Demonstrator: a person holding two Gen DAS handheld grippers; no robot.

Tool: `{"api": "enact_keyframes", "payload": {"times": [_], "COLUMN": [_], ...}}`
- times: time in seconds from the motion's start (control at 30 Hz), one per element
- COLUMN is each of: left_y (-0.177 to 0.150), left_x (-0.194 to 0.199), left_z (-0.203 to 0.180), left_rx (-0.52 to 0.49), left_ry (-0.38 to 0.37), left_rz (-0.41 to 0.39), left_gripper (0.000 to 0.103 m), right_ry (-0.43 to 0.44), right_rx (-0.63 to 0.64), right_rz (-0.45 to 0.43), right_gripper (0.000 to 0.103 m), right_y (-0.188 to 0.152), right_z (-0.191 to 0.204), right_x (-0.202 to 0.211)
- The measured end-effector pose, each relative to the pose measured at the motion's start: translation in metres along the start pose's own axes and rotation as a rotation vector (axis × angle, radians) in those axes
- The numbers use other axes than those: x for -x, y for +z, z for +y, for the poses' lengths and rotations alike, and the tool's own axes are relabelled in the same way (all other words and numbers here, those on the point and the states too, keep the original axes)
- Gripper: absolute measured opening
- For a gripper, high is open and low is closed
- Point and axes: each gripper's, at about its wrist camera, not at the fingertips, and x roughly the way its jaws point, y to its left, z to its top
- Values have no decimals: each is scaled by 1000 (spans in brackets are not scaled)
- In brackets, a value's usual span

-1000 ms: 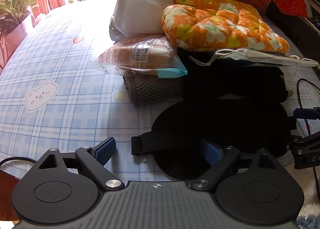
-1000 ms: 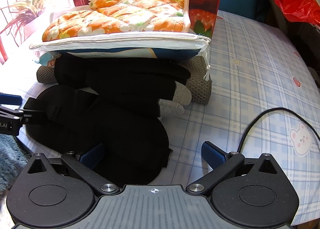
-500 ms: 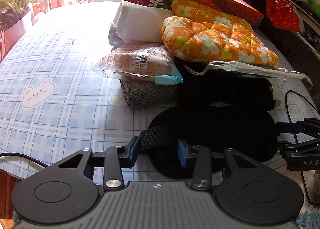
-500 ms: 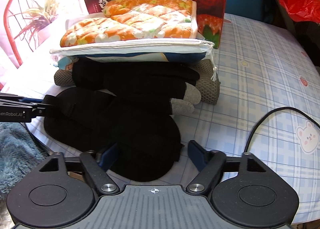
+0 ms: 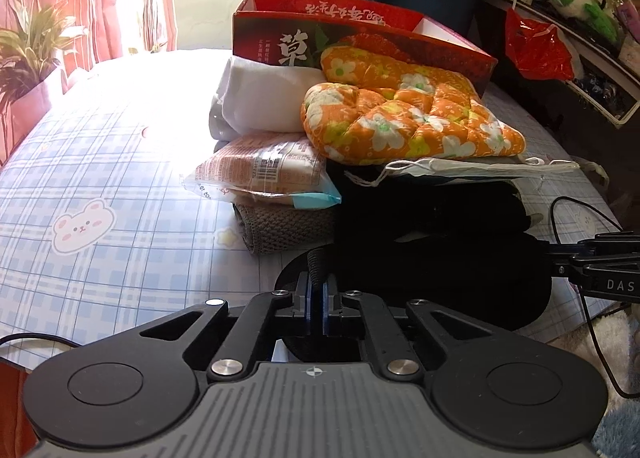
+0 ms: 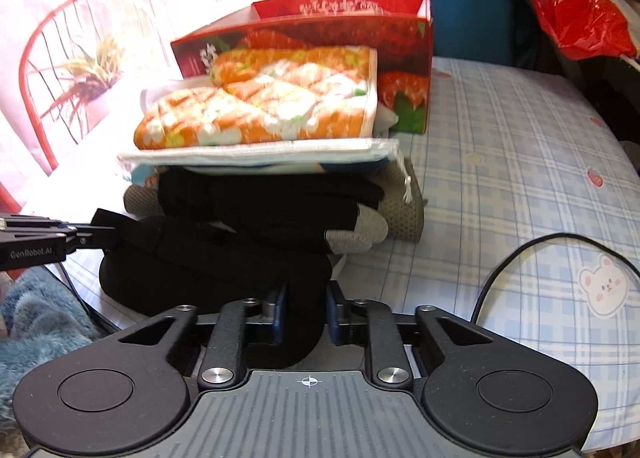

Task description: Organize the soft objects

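- The left gripper (image 5: 316, 308) is clamped on the ribbed black strap (image 5: 316, 264) at one end of the black eye mask (image 5: 460, 278), its blue pads pressed flat against the strap.
- The right gripper (image 6: 306, 312) grips the rounded other end of the mask (image 6: 224, 278); its jaws are closing with the padded black fabric squeezed between them.
- The mask lies at the near edge of the table (image 5: 120, 186), which has a blue plaid cover with bear prints, and it sits right in front of the stack of soft things.
- Just behind the mask, at the foot of the stack, are black gloves (image 6: 280, 210) with grey fingertips (image 6: 360, 230), resting on a grey knitted cloth (image 5: 280, 226).
- To the left of the gloves in the left wrist view, a sealed plastic packet (image 5: 264, 170) lies on the grey cloth.
- Above the gloves is a flat white drawstring pouch (image 6: 256, 152), and on that an orange floral quilted mitt (image 5: 404, 118).
- A folded white cloth (image 5: 264, 98) sits behind the packet.
- Behind the whole stack stands a red strawberry-print box (image 6: 400, 42), open at the top.
- A black cable (image 6: 520, 254) curls across the table to the right of the stack.
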Motion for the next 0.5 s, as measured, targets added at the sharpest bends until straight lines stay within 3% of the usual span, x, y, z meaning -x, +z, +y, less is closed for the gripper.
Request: {"api": "enact_keyframes", "payload": {"times": [0.27,0.5], "left_y": [2,14], "left_x": [15,54], "left_z": [0,1], "left_rx": [0,-23], "left_ry": [-3,-2], "left_rz": [-46,-170], "left_gripper": [5,5], "right_ry": [84,132], "right_rx": [-18,19], "right_rz": [-37,-120], "right_gripper": [10,9], "right_y": [11,22], "right_z": [-3,6], "right_x": [21,54]}}
